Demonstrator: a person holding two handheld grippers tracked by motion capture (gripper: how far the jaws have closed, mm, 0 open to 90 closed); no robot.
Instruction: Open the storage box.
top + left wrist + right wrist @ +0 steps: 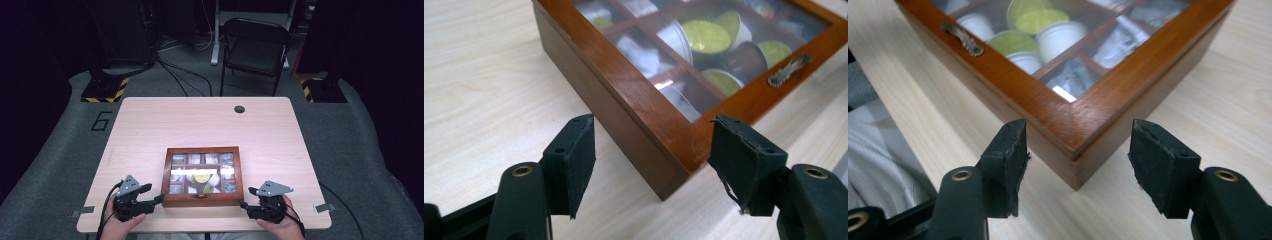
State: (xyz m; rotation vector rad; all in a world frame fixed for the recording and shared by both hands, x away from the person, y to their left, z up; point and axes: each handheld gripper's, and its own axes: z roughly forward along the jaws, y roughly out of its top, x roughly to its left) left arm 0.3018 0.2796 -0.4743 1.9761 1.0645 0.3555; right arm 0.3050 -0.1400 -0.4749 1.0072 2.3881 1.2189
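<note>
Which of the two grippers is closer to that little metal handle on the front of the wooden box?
Neither clearly. The handle sits mid-front of the box; the left gripper points at its near left corner, the right gripper at its near right corner.

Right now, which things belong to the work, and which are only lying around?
Work: wooden box, closed, with capsules under its glass lid; left hand-held gripper and right hand-held gripper, each open at a near corner of it.
Around: chair, floor cables.

Reddish-brown wooden box point(202, 176), glass lid; yellow-green and white capsules point(706, 36) inside. Pale wood-grain table point(150, 125). Black gripper pads point(1158, 165).
</note>
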